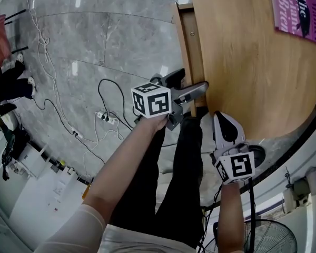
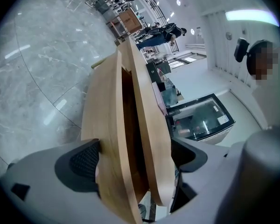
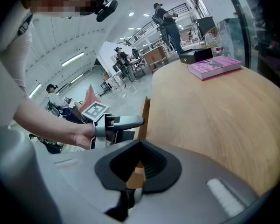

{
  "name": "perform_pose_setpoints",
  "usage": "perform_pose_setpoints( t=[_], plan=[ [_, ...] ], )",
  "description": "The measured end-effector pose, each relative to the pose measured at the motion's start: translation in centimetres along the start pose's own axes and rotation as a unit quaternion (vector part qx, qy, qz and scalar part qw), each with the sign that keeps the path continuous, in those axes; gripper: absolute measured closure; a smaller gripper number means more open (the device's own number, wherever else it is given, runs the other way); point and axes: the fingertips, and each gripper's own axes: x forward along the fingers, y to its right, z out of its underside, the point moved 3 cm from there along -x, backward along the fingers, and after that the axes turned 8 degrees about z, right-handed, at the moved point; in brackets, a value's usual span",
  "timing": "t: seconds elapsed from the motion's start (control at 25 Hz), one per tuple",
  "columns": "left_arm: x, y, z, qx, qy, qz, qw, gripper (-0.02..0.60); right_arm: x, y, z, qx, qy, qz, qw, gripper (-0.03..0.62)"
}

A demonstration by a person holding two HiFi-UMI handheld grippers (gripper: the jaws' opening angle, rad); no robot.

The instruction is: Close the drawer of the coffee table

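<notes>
The round wooden coffee table fills the head view's upper right. Its drawer stands slightly out along the table's left edge. My left gripper is open and straddles the drawer's near end. In the left gripper view the drawer front and the tabletop edge both run between the jaws, and the left pad rests against the drawer front. My right gripper hangs shut and empty just off the table's near rim. In its own view the right gripper faces the tabletop and the left gripper.
A pink book lies on the table's far right part. White cables and a power strip trail over the grey marble floor to the left. The person's dark trousers are below the grippers, and a floor fan stands at the lower right.
</notes>
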Motion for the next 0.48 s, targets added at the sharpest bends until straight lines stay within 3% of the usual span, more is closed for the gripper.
perform_pose_setpoints(
  t=[0.12, 0.48],
  plan=[
    [1.0, 0.4, 0.4, 0.027, -0.017, -0.007, 0.9995, 0.118, -0.2, 0.7, 0.0, -0.003, 0.001, 0.002, 1.0, 0.583],
    [3.5, 1.5, 0.3, 0.002, -0.003, 0.021, 0.9998, 0.118, -0.7, 2.3, 0.0, -0.004, 0.015, 0.009, 1.0, 0.583]
  ],
)
